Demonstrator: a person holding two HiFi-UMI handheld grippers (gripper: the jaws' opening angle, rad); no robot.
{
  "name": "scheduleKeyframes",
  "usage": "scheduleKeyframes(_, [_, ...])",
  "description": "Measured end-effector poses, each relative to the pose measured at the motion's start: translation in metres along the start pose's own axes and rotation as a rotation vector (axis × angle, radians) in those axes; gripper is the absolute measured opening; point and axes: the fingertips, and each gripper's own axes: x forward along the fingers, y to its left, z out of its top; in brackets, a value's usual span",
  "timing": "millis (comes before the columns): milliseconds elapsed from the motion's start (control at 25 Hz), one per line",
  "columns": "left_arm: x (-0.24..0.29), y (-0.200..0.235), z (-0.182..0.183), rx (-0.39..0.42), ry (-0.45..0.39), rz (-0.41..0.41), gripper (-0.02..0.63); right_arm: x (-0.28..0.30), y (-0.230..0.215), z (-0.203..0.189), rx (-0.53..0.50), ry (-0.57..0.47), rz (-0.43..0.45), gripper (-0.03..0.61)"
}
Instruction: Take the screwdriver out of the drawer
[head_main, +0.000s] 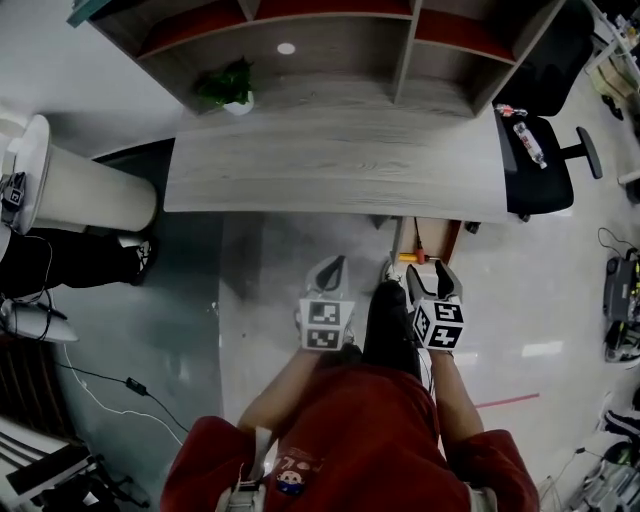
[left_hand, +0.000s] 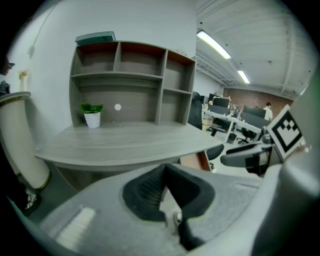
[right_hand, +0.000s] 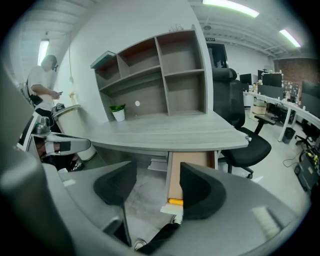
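Note:
Under the grey desk (head_main: 330, 160) a wooden drawer (head_main: 432, 238) stands pulled out; the right gripper view shows the drawer (right_hand: 192, 165) too. A yellow-orange screwdriver handle (right_hand: 176, 201) lies at its near end, seen from the head view as an orange bit of screwdriver (head_main: 413, 257). My right gripper (head_main: 430, 272) hovers just short of the drawer front, open and empty, and the right gripper (right_hand: 157, 172) frames the drawer between its pads. My left gripper (head_main: 333, 265) hangs to the left over the floor, shut on nothing. In its own view the left gripper (left_hand: 165, 170) has its pads meeting.
A shelf unit (head_main: 330, 50) with a potted plant (head_main: 232, 88) stands on the desk's far side. A black office chair (head_main: 535, 150) is at the right, a white cylinder (head_main: 70, 185) at the left. My leg and shoe (head_main: 388, 320) are between the grippers. A person (right_hand: 42, 85) stands far left.

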Motion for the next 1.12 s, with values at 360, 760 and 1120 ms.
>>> scheduleKeyframes(360, [0.06, -0.03, -0.022, 0.056, 0.064, -0.063, -0.002, 0.042, -0.049, -0.035, 0.024, 0.1, -0.01, 0.268])
scheduleKeyframes(760, [0.121, -0.037, -0.075, -0.021, 0.245, -0.052, -0.002, 0.103, -0.084, -0.078, 0.026, 0.213, 0.019, 0.268])
scheduleKeyframes(1120, [0.154, -0.039, -0.113, -0.068, 0.353, -0.076, -0.002, 0.153, -0.116, -0.12, 0.045, 0.302, 0.005, 0.268])
